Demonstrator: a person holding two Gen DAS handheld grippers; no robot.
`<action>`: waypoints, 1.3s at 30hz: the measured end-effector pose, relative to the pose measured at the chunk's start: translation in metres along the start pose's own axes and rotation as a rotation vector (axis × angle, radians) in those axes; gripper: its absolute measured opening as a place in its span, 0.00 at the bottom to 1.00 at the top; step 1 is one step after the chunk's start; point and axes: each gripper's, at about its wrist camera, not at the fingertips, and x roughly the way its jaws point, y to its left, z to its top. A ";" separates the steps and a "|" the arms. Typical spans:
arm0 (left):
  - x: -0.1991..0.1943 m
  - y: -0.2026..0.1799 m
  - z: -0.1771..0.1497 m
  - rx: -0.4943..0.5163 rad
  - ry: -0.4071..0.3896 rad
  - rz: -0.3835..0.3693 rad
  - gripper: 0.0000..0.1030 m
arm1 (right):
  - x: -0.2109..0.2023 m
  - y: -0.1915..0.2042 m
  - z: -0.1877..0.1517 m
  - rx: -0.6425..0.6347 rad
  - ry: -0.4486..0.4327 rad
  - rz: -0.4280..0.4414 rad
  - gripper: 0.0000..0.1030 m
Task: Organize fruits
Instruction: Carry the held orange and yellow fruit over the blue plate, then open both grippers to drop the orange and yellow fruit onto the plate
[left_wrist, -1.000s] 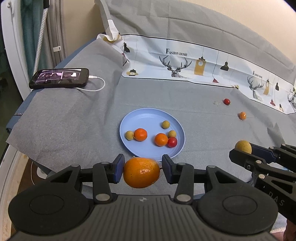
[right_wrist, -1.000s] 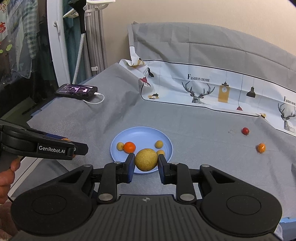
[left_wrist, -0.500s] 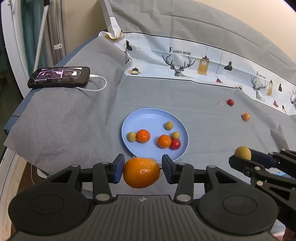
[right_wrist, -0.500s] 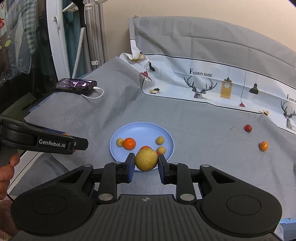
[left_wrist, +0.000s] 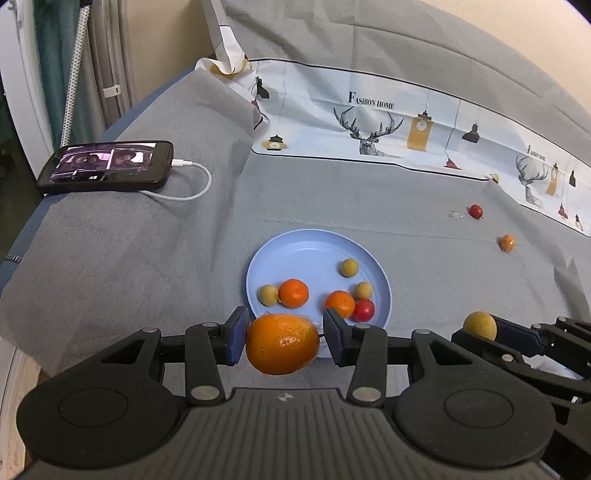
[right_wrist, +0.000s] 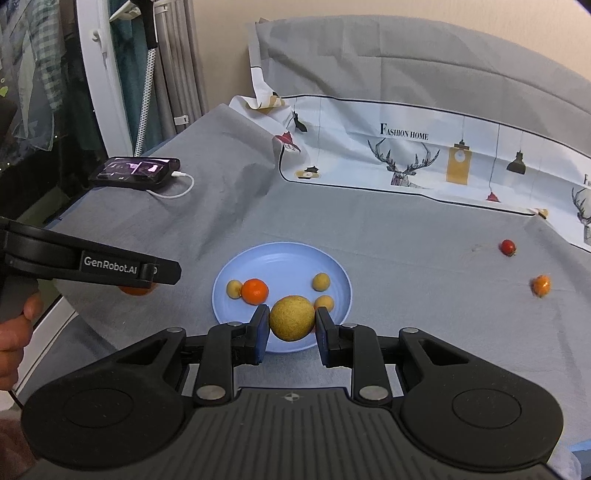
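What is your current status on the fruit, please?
Left gripper shut on large orange. Right gripper shut on yellow fruit. Both near blue plate; nothing blocking it. Two small fruits remain on cloth.

"FASHION HOME" stands in dark capitals on the white printed cloth (left_wrist: 406, 122) along the far edge of the bed, above a deer-head drawing. "GenRobot.AI" is printed in white on the side of the left gripper (right_wrist: 168, 271). The phone (left_wrist: 107, 166) screen shows nothing readable.
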 end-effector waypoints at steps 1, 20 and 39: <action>0.003 0.000 0.002 0.001 0.003 0.001 0.47 | 0.004 0.000 0.001 0.000 0.004 0.001 0.27; 0.098 -0.013 0.044 0.037 0.066 0.018 0.47 | 0.099 -0.012 0.019 -0.019 0.078 0.009 0.27; 0.144 -0.024 0.054 0.119 0.040 0.059 1.00 | 0.148 -0.007 0.022 -0.085 0.125 0.042 0.49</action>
